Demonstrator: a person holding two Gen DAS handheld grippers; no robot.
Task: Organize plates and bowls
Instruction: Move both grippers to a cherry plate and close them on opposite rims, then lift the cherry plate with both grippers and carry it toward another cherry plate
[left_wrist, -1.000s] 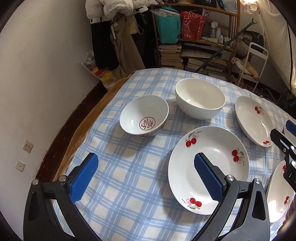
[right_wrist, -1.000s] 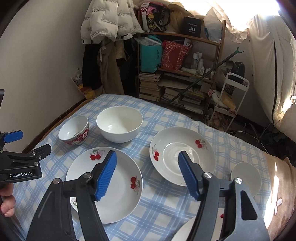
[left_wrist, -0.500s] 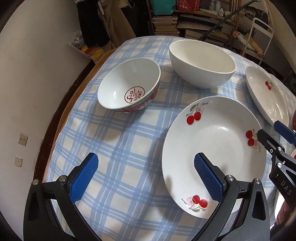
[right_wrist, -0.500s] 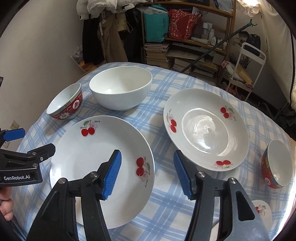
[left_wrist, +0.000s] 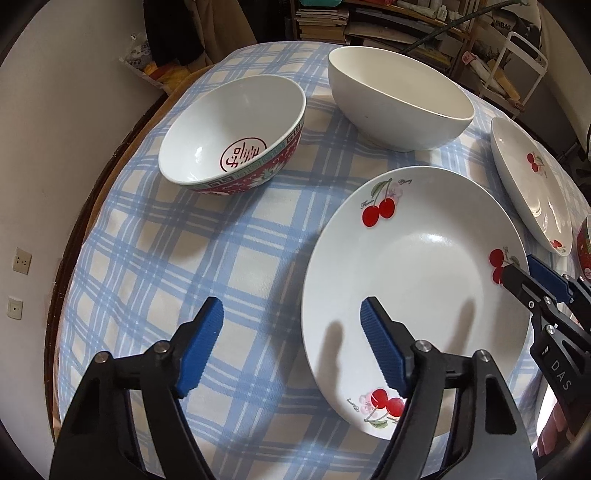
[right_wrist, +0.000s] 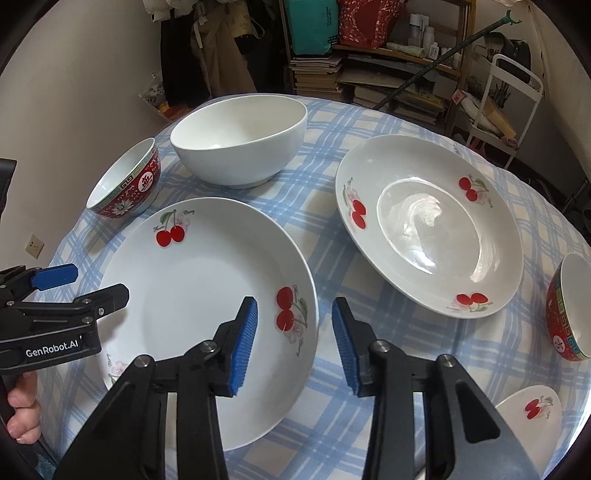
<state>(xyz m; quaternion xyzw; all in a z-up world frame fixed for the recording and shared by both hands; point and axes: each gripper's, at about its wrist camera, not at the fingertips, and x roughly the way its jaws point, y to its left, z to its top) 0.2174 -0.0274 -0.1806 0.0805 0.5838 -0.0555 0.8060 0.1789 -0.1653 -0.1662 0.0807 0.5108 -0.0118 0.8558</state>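
A large flat cherry plate (left_wrist: 417, 280) (right_wrist: 207, 295) lies on the blue-checked tablecloth (left_wrist: 184, 258). My left gripper (left_wrist: 291, 347) straddles its left rim, jaws closing, pads not touching it. My right gripper (right_wrist: 294, 345) straddles its right rim, jaws also closing and narrower, pads still off the rim. Each gripper shows in the other's view: the left gripper (right_wrist: 88, 286) and the right gripper (left_wrist: 532, 277). Behind the plate stand a red-patterned bowl (left_wrist: 236, 136) (right_wrist: 125, 181) and a plain white bowl (left_wrist: 399, 99) (right_wrist: 240, 140). A deep cherry plate (right_wrist: 428, 225) (left_wrist: 532, 181) lies to the right.
A second red-patterned bowl (right_wrist: 570, 310) stands at the right edge, with a small cherry dish (right_wrist: 528, 410) nearer. The table's left edge runs close to a wall. Bookshelves (right_wrist: 369, 74) and a white cart (right_wrist: 513, 99) stand beyond the table.
Both grippers have sunk and tilted down toward the large cherry plate, which now fills more of each view. Both pairs of jaws have narrowed, the right pair more.
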